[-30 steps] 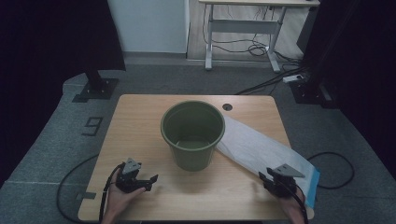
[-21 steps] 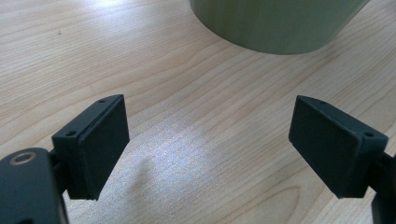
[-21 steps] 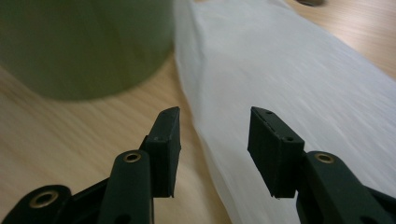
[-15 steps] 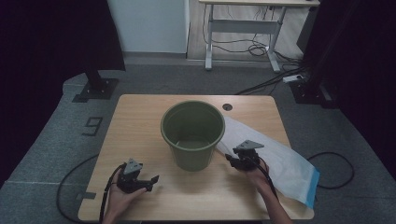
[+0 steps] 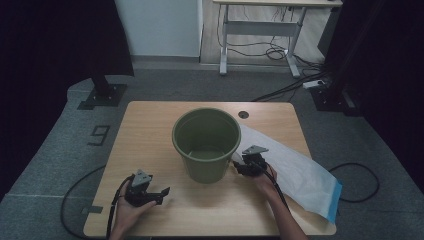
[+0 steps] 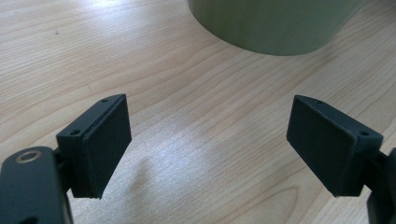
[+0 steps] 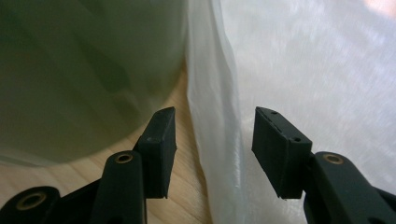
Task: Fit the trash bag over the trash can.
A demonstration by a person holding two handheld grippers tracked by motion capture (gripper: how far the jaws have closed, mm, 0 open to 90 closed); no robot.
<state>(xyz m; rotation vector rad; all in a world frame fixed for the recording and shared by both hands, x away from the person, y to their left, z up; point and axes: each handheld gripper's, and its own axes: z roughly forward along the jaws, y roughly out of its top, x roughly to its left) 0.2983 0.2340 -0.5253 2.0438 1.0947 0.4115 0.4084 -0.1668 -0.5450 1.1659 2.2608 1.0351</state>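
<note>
- Table (image 5: 150,130): light wood top, centre of the high view, with a small dark hole (image 5: 243,114) toward its upper right.
- Plastic bag (image 5: 300,172): white and translucent with a blue end at lower right. It lies flat, running from beside the bucket down toward the table's right edge. In the right gripper view its raised fold (image 7: 219,140) stands up the middle of the frame.
- Bucket (image 5: 206,142): green, upright, centre of the table. The bag's near edge lies just beside its right wall.
- Your right gripper (image 5: 248,167): just right of the bucket base, at the bag's edge. Its jaws have just been opening; they straddle the fold, pads not pressing on it, so released.
- Your left gripper (image 5: 159,192): lower left of the high view, over bare wood, well apart from the bag. Jaws stand wide, nothing between them.
</note>
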